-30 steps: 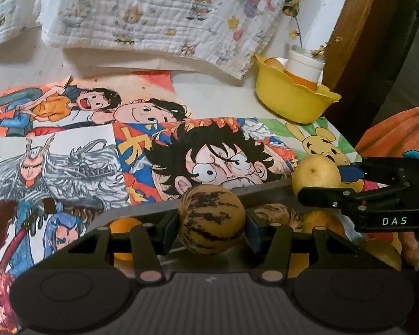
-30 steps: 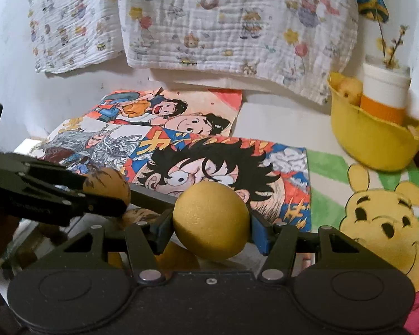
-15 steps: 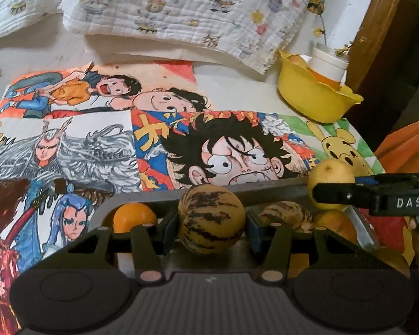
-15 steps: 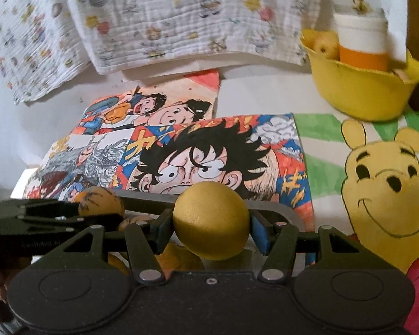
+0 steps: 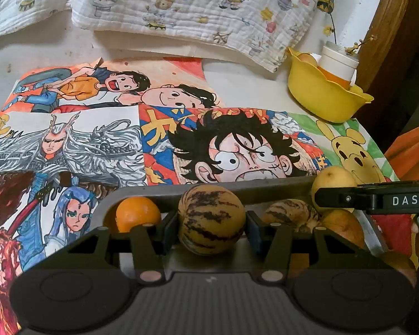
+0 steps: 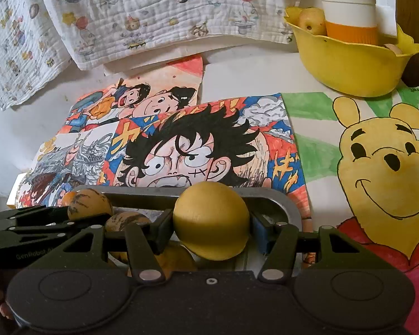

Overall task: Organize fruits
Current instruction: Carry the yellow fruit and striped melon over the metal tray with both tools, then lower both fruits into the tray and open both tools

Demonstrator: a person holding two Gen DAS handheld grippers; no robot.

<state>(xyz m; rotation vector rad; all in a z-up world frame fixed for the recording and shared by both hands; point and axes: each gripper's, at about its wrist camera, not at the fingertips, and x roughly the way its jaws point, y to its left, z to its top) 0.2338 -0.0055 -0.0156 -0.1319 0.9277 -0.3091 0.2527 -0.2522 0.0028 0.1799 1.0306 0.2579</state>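
My left gripper (image 5: 211,222) is shut on a striped yellow-brown melon (image 5: 211,219), held above a grey metal tray (image 5: 265,182). The tray holds an orange (image 5: 137,213), another striped melon (image 5: 290,213) and more fruit. My right gripper (image 6: 211,227) is shut on a round yellow fruit (image 6: 211,220) over the same tray (image 6: 282,201). In the left wrist view the right gripper (image 5: 377,199) shows at the right with the yellow fruit (image 5: 332,180). In the right wrist view the left gripper (image 6: 42,223) shows at the left with its striped melon (image 6: 88,203).
A yellow bowl (image 5: 326,100) (image 6: 349,64) with a white-and-orange cup (image 6: 349,16) and a small fruit (image 6: 311,21) stands at the back right. Cartoon drawings (image 5: 237,145) cover the table. A patterned cloth (image 5: 195,8) hangs along the back wall. A wooden post (image 5: 391,28) stands far right.
Both grippers have risen and tipped forward a little with their fruits still held; more of the tray and table shows. The right gripper has turned towards the yellow bowl.
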